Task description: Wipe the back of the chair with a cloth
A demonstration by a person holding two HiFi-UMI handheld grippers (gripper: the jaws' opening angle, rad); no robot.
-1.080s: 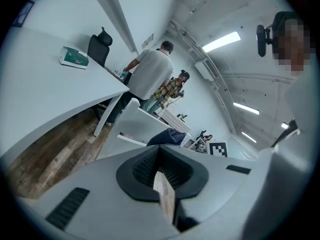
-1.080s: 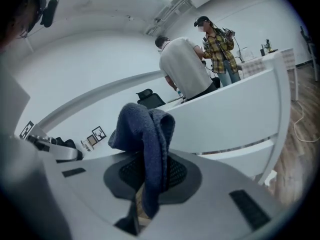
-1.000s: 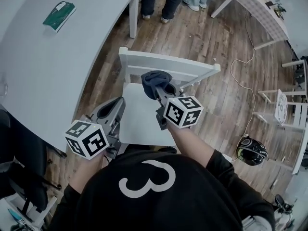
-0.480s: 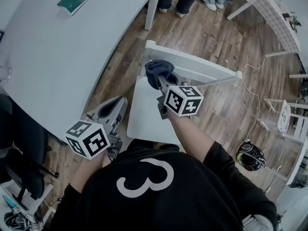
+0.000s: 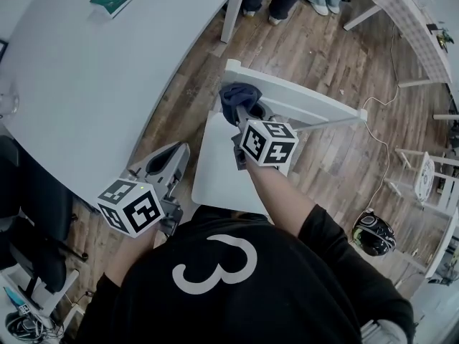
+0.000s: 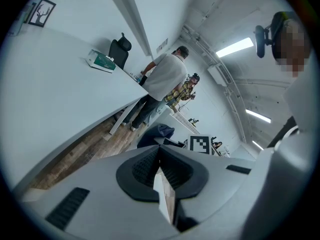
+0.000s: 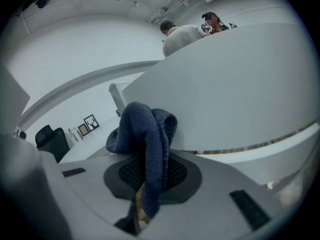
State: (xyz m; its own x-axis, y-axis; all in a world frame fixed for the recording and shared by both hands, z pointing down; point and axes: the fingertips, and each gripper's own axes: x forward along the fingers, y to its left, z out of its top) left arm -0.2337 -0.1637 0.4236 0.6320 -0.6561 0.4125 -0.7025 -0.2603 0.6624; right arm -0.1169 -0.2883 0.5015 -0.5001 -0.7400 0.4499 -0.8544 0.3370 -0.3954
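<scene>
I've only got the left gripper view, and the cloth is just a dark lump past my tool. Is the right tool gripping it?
Observer: Yes, the right tool is shut on the blue cloth, which bunches above its jaws.
Operator: Where on the chair?
Observer: At the left end of the chair back, against its top rail.
Operator: And my left tool?
Observer: The left tool hangs left of the seat, clear of the chair.

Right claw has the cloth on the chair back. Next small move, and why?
Probably slide the right claw sideways along the chair back toward its far end, keeping the cloth pressed on. The cloth sits at the rail's end nearest the table, so nearly all the rail stretches away from it.
</scene>
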